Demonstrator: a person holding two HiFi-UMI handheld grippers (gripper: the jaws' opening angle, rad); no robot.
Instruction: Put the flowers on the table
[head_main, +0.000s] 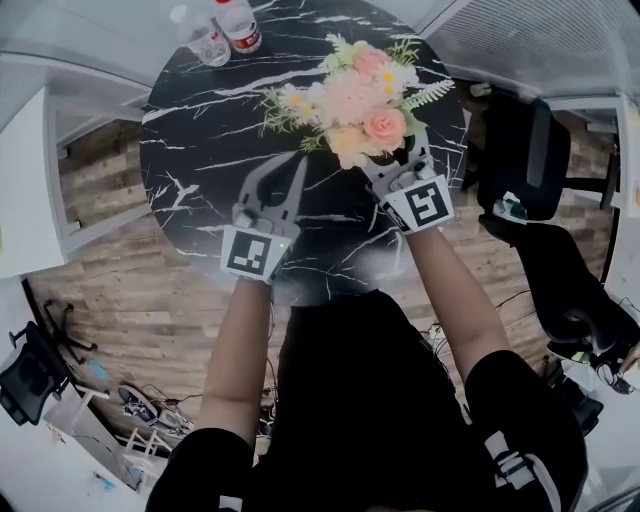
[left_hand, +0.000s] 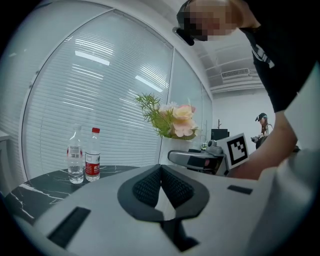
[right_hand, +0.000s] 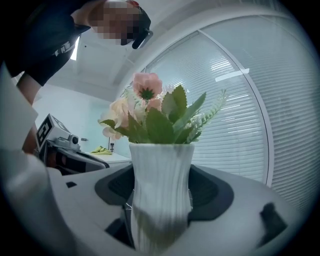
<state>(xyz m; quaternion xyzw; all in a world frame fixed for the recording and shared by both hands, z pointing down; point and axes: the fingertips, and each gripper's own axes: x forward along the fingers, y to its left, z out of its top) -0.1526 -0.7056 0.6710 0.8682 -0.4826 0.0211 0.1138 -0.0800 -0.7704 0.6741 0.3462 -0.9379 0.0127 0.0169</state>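
A bouquet of pink and cream flowers (head_main: 358, 98) with green sprigs stands in a white ribbed vase (right_hand: 161, 185). My right gripper (head_main: 397, 162) is shut on that vase, over the right part of the round black marble table (head_main: 200, 150). From the head view the blooms hide the vase. I cannot tell whether its base touches the tabletop. My left gripper (head_main: 291, 172) hovers just left of the flowers, pads (left_hand: 150, 184) pressed together at the tips with nothing between them. The left gripper view shows the flowers (left_hand: 172, 120) and right gripper (left_hand: 200, 160) to its right.
Two plastic water bottles (head_main: 210, 42) (head_main: 240, 24) stand at the table's far left edge, also visible as bottles (left_hand: 84, 156) in the left gripper view. A black office chair (head_main: 525, 150) sits close to the table's right side. Window blinds run behind the table.
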